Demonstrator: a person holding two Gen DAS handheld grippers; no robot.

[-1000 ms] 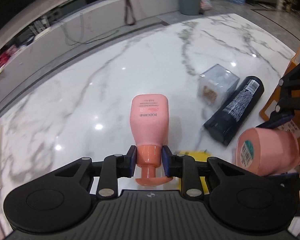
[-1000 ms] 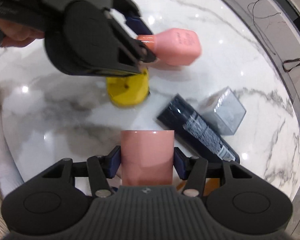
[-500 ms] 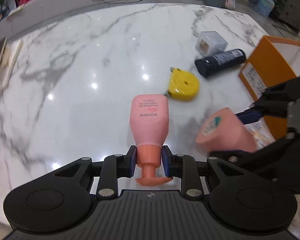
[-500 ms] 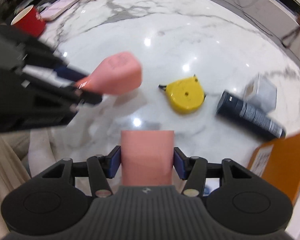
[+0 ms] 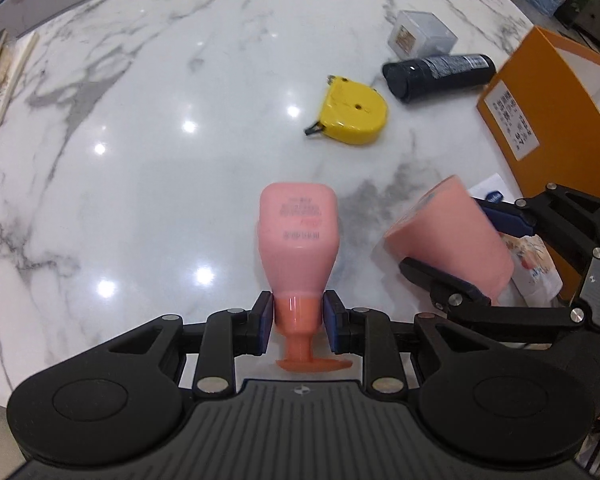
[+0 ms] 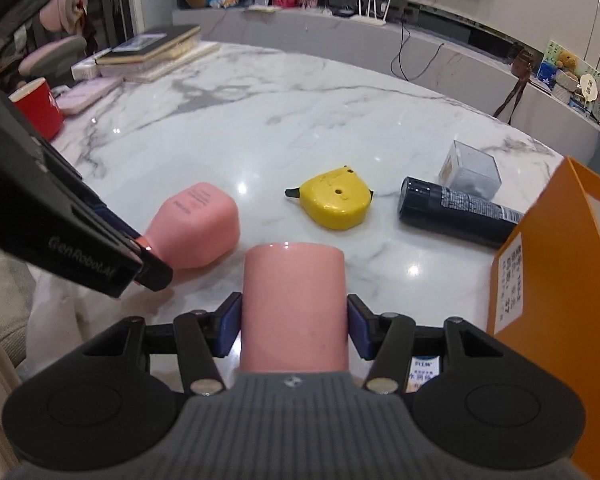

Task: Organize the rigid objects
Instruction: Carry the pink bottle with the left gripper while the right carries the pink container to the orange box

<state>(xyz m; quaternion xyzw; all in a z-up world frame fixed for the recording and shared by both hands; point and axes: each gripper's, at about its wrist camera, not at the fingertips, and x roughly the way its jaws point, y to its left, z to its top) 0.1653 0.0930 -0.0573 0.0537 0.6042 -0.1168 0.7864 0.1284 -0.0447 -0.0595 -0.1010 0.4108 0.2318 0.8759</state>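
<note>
A pink pump bottle points away from me over the marble table, its base low by the tabletop. My left gripper pinches its orange neck, and its jaws are starting to open. The right wrist view has the same bottle and the left gripper at the left. A plain pink cup sits in my right gripper, pads pressed on both sides. From the left wrist view that cup hangs tilted just right of the bottle, held by the right gripper.
A yellow tape measure, a black tube and a clear box lie beyond. An open orange box stands at the right edge. A red mug and stacked books are far left.
Both grippers swung across the table with their loads. The right gripper and cup drew closer beside the bottle. The bottle now tips down nearer the tabletop.
</note>
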